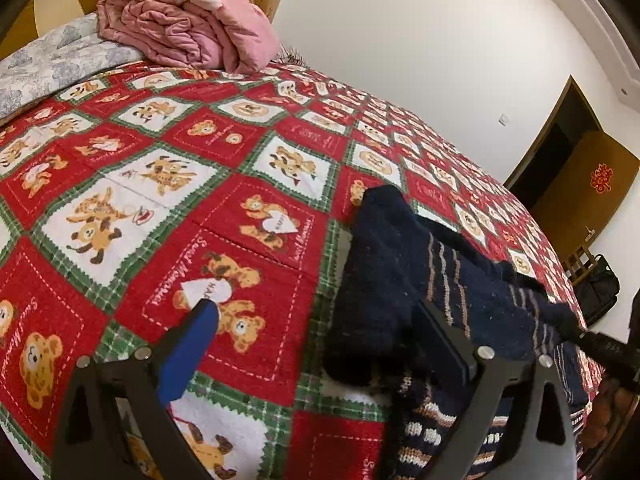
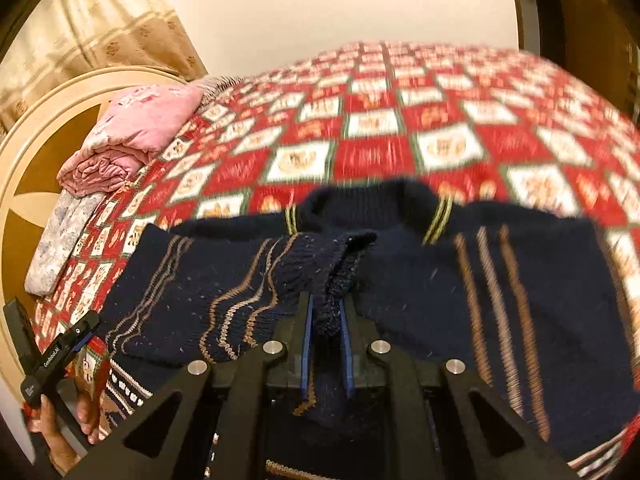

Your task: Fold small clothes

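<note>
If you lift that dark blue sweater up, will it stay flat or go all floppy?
Probably floppy: the sweater is soft knit, and the cuff pinched in the right tool already bunches and droops. It likely won't slip out, since the ribbed yarn looks grippy. It seems thick, so perhaps a bit heavy, and would drag on the bear-print bedspread.

Black left gripper [image 1: 320,328], right gripper [image 2: 326,316]: blue pads [image 1: 188,356], 4 silver screws each, white lettering.

blur: bedspread [image 2: 400,120] pattern smeared | cut off: sweater [image 2: 440,280] hem at bottom edge | hidden: cuff [image 2: 332,312] tip between tongs
</note>
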Demonstrator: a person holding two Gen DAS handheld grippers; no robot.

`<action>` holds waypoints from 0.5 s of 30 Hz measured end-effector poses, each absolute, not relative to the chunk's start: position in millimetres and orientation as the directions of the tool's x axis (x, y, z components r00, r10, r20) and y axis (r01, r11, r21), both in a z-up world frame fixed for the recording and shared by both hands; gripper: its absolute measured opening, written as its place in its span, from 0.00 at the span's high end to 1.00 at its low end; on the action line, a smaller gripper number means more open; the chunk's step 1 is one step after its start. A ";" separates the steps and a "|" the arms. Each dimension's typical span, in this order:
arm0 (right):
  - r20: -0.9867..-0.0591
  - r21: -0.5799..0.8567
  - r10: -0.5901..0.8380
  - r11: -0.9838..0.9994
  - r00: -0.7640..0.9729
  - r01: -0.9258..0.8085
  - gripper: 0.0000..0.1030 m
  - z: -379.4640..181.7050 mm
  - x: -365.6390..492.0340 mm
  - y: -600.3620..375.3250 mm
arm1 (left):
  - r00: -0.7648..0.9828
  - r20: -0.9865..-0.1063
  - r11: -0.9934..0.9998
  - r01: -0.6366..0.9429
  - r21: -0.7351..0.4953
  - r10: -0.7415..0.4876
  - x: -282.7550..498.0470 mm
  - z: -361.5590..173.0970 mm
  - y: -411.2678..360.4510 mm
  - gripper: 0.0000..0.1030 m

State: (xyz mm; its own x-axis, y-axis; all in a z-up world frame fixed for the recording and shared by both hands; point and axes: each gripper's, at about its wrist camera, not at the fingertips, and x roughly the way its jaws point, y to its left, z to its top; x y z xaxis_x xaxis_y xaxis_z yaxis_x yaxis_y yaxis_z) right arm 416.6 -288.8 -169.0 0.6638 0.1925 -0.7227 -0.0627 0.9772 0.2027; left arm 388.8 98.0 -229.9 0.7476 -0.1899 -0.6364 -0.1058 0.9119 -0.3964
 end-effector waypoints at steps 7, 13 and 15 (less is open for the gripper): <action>-0.710 0.184 0.138 0.983 0.690 -0.007 0.89 -156.2 416.3 -320.5 | 0.755 -0.622 0.902 -0.098 -0.420 -0.208 386.6 -229.7 100.2 0.00; -0.723 0.182 0.105 0.982 0.683 0.042 0.89 -167.5 412.9 -345.5 | 0.751 -0.628 0.905 -0.097 -0.413 -0.206 388.4 -229.7 99.0 0.00; -0.730 0.175 0.084 0.982 0.678 0.067 0.89 -172.3 412.1 -354.4 | 0.747 -0.632 0.908 -0.097 -0.408 -0.205 389.4 -230.0 98.0 0.00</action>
State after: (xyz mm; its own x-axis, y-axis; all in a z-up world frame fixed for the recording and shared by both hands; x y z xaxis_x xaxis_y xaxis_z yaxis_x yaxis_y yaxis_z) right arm 412.1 -354.4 -172.3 0.6785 0.0841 -0.7298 0.0667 0.9823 0.1753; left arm 389.4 98.0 -230.0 0.7474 -0.2047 -0.6320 -0.0968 0.9076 -0.4084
